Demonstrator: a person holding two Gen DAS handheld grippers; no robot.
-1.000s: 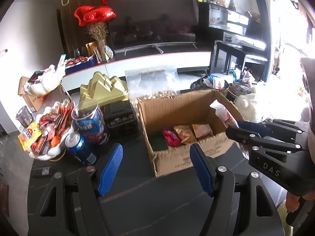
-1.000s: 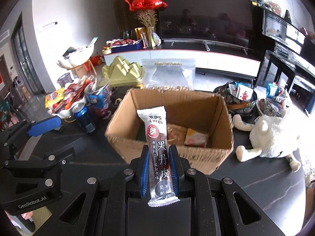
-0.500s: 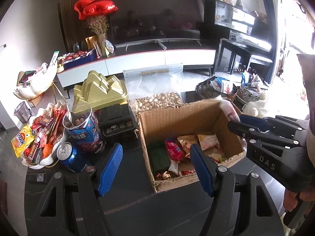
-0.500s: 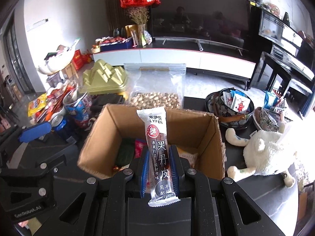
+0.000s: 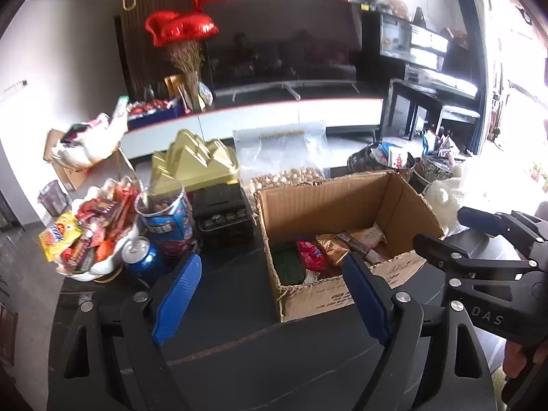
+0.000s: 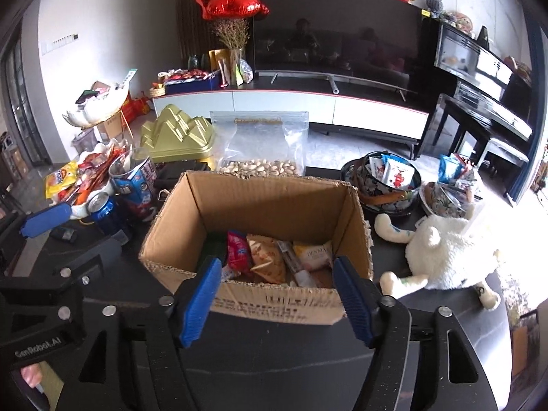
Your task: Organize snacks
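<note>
Gaping empty, right tongs (image 6: 274, 294) face the snack-filled cardboard box (image 6: 274, 202).

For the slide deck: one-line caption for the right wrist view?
Right gripper, jaws just opened and empty, above cardboard box holding snack packets.

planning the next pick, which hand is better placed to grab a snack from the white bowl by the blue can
Left. Its open tongs sit nearest the white bowl and blue can; the right tongs face the box.

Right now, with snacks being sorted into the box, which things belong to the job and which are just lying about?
Part of the job:
cardboard box
snack packets in it
white bowl of snacks
right gripper, open

Lying about:
plush toy
gold tin
red heart balloons
</note>
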